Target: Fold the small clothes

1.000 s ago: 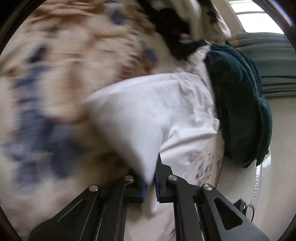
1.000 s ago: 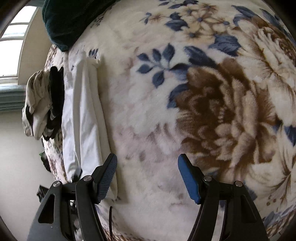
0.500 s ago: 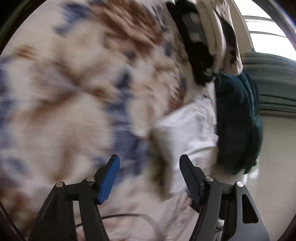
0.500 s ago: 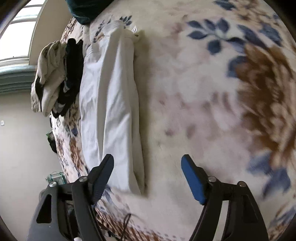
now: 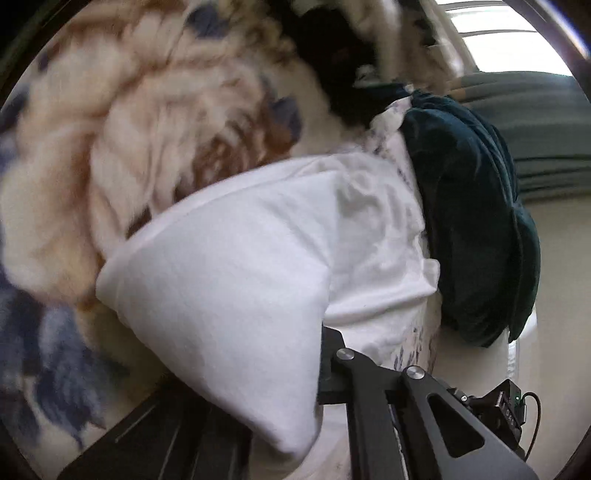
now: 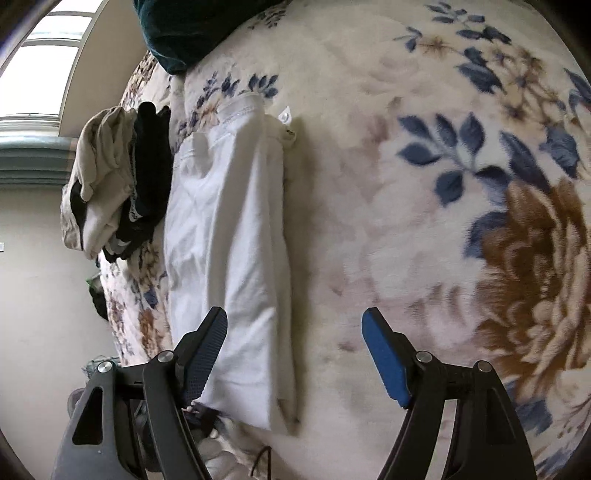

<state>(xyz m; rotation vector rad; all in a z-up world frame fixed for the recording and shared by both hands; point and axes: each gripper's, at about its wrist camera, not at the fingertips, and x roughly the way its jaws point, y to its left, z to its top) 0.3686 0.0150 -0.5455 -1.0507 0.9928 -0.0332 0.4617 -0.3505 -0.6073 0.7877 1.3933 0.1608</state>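
A white garment (image 6: 229, 236) lies folded into a long strip on a floral blanket (image 6: 424, 240). In the left wrist view my left gripper (image 5: 314, 387) is shut on a corner of the white garment (image 5: 229, 295) and holds it lifted, the cloth draped over the fingers and hiding the left one. My right gripper (image 6: 295, 350) is open and empty, low over the blanket, with its left finger (image 6: 207, 347) over the near end of the garment.
A dark green cushion (image 5: 476, 229) lies past the garment, also in the right wrist view (image 6: 184, 29). A pile of beige and black clothes (image 6: 114, 177) sits at the blanket's edge. A window (image 6: 37, 74) and wall lie beyond.
Half a second ago my left gripper was open over the blanket; now it is shut on the white garment's corner. My right gripper has shifted a little along the garment, still open.
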